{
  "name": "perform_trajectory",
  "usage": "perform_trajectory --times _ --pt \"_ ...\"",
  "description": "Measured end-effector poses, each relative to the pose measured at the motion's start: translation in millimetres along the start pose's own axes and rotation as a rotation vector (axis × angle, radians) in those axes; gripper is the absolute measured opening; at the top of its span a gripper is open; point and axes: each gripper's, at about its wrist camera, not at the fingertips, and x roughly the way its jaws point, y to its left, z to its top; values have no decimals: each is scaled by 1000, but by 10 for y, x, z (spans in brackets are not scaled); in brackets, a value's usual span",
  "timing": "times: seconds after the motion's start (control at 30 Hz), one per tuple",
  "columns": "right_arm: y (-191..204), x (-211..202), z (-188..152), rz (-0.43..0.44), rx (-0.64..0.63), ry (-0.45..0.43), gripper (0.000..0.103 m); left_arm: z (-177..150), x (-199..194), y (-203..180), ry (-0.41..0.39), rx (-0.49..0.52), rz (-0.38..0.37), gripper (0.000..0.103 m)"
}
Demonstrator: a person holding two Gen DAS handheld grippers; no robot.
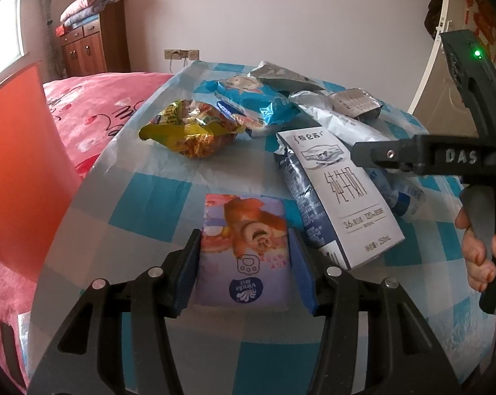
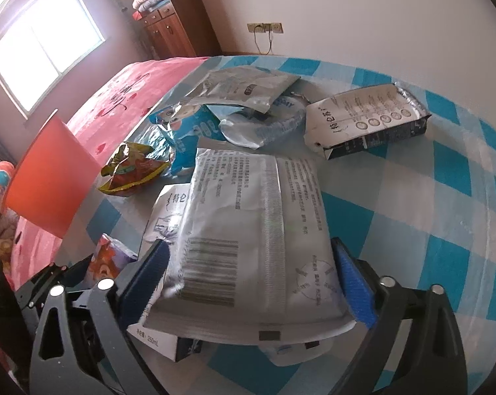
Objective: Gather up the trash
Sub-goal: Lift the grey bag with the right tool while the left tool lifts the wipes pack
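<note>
Trash lies on a round table with a blue-and-white checked cloth (image 1: pixel 142 210). My left gripper (image 1: pixel 244 263) is shut on a purple tissue pack (image 1: pixel 244 250) that rests on the cloth. To its right lies a white milk carton (image 1: pixel 340 194). My right gripper (image 2: pixel 251 279) has its blue pads against both sides of a large white plastic pouch (image 2: pixel 258 230); it also shows from the side in the left wrist view (image 1: pixel 360 154). A yellow snack wrapper (image 1: pixel 192 128), a blue bag (image 1: pixel 254 102), a silver pouch (image 2: pixel 244 89) and a second carton (image 2: pixel 370 121) lie farther back.
An orange bin (image 1: pixel 17 171) stands left of the table, against a bed with a pink cover (image 1: pixel 93 108). A wooden cabinet (image 1: pixel 90 46) with folded blankets stands by the far wall. A window (image 2: pixel 47 42) is at the left.
</note>
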Motion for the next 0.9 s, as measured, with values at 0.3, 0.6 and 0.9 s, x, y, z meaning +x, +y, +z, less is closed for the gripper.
perform_trajectory --times 0.3,0.6,0.9 --pt "51 -178 -50 -37 -2 -71 89 2 -15 65 -3 -24 -25 52" --pt "112 -374 -135 -70 -2 -112 87 35 -187 110 -47 -43 -49 52" --pt "164 -599 -254 -113 -2 -153 87 30 -362 140 -81 -46 -58 52"
